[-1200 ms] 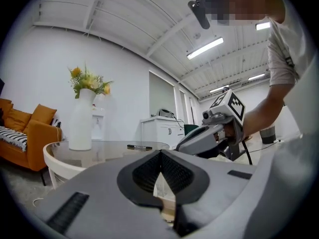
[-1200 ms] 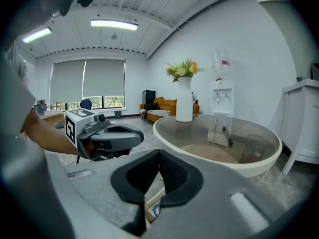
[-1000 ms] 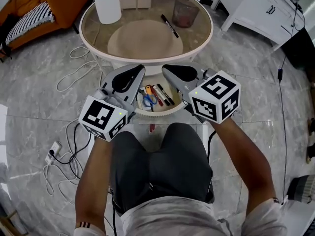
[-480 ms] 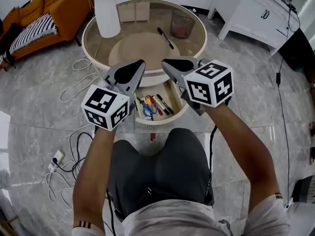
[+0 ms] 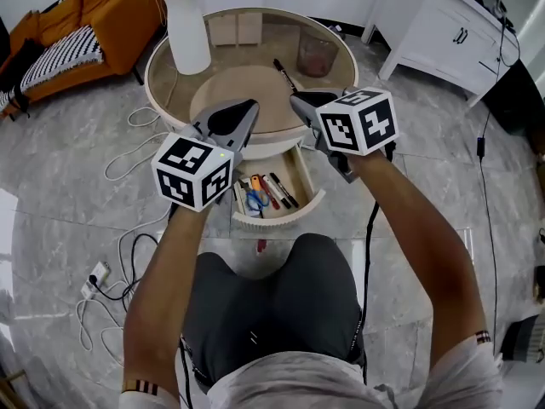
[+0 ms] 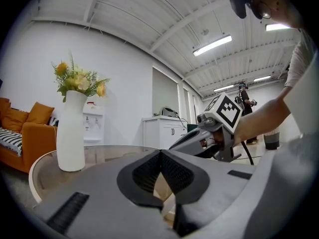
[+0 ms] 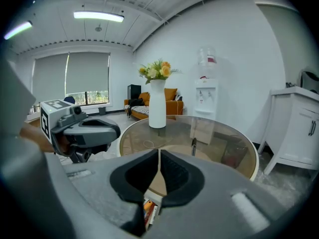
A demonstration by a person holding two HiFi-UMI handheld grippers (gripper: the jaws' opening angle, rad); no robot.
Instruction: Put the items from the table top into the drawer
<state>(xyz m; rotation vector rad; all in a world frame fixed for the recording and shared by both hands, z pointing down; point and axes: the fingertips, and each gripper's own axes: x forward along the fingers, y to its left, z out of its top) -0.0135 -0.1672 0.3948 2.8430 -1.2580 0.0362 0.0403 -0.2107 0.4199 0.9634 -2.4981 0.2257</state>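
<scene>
**A:** Where does the head view sit?

**B:** High above the person's lap, facing steeply down and forward. The round table [image 5: 247, 79] fills the upper middle, and both arms run up from the bottom edge.

**A:** And the gripper views?

**B:** Each looks low along its own jaws, which crowd the lower frame from very close. The left gripper [image 6: 160, 153] view faces level across the tabletop, with the vase [image 6: 70, 131] at left and the right gripper [image 6: 174, 144] right of centre. The right gripper view tips slightly down over that table. Its jaws have just eased apart, with nothing between them.

**A:** What's shared?

**B:** All three take in the table and vase, and each gripper view catches the other gripper.
</scene>
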